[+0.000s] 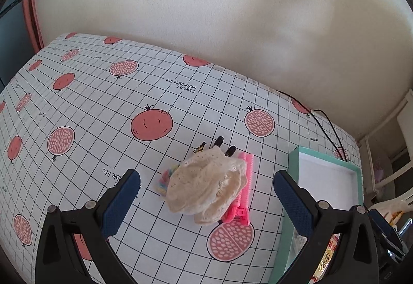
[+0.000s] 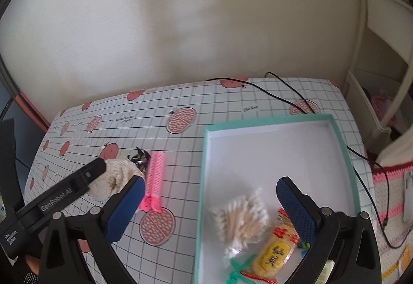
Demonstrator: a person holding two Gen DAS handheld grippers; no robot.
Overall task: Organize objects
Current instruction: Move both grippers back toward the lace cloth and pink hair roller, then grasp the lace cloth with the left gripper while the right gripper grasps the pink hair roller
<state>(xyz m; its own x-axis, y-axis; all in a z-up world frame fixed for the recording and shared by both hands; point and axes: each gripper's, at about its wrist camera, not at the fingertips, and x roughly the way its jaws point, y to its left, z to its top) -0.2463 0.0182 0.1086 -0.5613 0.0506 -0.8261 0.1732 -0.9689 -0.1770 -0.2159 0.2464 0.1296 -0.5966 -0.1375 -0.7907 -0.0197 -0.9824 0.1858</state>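
Left gripper (image 1: 206,189) is held spread wide above the table (image 1: 103,103), nothing pinched. Between its blue pads (image 1: 120,202), lower down on the tablecloth, a cream lace cloth bundle (image 1: 205,187) is seen. A pink hair clip (image 1: 244,191) is lying just beside the bundle on its right, partly covered by it. A small pastel item (image 1: 165,179) is tucked against the bundle's left edge; type cannot be told. Two black tips (image 1: 224,145) and a small black-and-gold piece (image 1: 200,147) are seen at the far edge of the bundle.

Right gripper (image 2: 210,200) is also held spread, nothing clamped. It is positioned over the near part of a teal box (image 2: 333,144) with a white inside. Inside the box, near the front: a bag of cotton swabs (image 2: 244,219), a yellow wrapped snack (image 2: 277,249) touching it on the right, and a green twist tie (image 2: 236,271) at the front edge. The rest of the box floor is bare.

From the right wrist view, the clip and bundle are seen left of the box, well apart from its wall. The box is seated at the right end of the table. A black cable (image 2: 284,92) is run across the far right of the tablecloth and down past the table edge.
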